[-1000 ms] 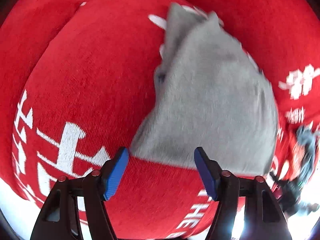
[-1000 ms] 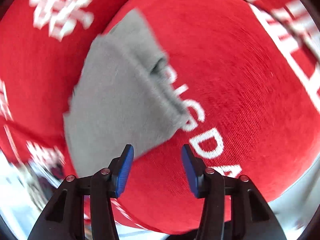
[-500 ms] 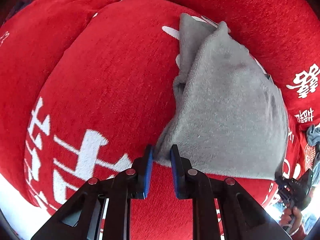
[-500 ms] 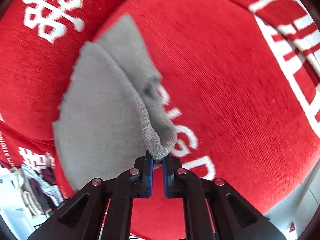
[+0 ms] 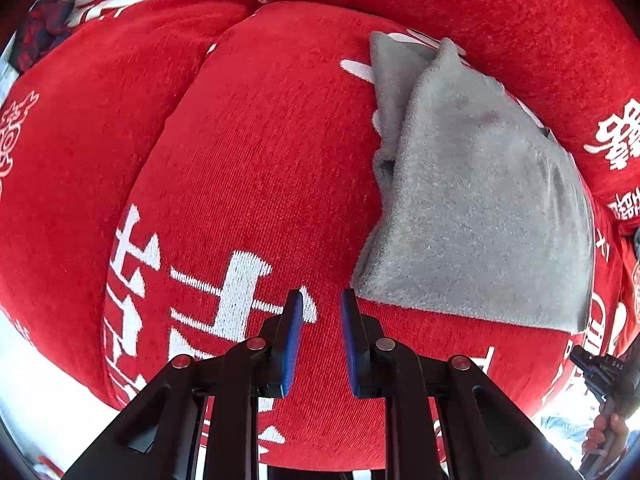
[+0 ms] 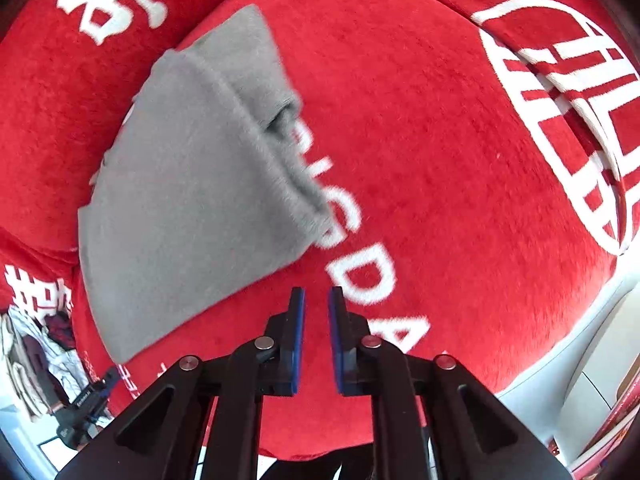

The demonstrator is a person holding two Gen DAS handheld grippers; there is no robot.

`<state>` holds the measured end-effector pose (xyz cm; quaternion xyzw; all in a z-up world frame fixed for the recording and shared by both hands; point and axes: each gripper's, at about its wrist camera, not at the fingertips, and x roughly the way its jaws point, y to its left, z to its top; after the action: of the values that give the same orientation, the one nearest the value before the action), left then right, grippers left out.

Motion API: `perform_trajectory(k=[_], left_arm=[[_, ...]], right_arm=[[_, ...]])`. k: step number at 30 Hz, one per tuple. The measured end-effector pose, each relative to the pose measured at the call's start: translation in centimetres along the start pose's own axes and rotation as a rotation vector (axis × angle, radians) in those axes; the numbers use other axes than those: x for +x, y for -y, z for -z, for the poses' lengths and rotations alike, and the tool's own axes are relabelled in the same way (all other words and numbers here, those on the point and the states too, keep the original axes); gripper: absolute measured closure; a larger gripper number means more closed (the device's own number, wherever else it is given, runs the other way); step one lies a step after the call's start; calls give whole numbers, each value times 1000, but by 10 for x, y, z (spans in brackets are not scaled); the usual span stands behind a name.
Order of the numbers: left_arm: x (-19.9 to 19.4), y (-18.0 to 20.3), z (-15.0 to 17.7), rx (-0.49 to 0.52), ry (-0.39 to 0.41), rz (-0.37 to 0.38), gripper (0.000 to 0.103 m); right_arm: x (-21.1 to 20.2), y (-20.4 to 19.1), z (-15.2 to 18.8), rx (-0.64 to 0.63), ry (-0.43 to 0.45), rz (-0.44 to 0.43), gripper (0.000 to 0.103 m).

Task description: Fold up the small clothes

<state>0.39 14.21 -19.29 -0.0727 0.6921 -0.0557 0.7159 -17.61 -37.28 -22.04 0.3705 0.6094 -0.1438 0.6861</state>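
The grey fleecy folded cloth (image 5: 476, 200) lies flat on the red plush cushion with white lettering (image 5: 248, 152), ahead and to the right of the left claw (image 5: 318, 300), whose blue pads stand a little apart and hold nothing; the cloth's nearest corner sits just beyond and right of the right-hand pad, not touching it. From the right claw (image 6: 316, 296), likewise slightly parted and empty, the same cloth (image 6: 184, 184) lies ahead and to the left, its near corner close to the left-hand pad. So the cloth sits between the two claws, its long axis running away from both, with a thick doubled edge along the side facing the cushion's open middle. That side offers bare cushion for folding across; beyond the cloth's far end the seam with the neighbouring red cushion (image 5: 480, 12) crowds in. Each claw seems about equally near its own corner.
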Motion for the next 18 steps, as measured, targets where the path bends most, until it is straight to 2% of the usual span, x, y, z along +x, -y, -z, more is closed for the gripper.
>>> perform_trajectory(k=[10, 11, 12, 13, 14, 18], left_arm=[[5, 27, -12, 61, -27, -35, 82], [9, 31, -14, 65, -27, -41, 68], [9, 32, -14, 71, -25, -49, 48], [8, 33, -13, 73, -11, -67, 9], [3, 32, -12, 74, 21, -80, 3], [3, 29, -14, 84, 19, -85, 3]], right_arm=[[15, -68, 29, -120, -56, -51, 88], [18, -77, 33, -129, -64, -60, 88], [20, -82, 36, -135, -71, -66, 87], [22, -87, 39, -139, -76, -72, 86], [25, -94, 43, -145, -85, -79, 84], [34, -113, 56, -166, -107, -94, 79]])
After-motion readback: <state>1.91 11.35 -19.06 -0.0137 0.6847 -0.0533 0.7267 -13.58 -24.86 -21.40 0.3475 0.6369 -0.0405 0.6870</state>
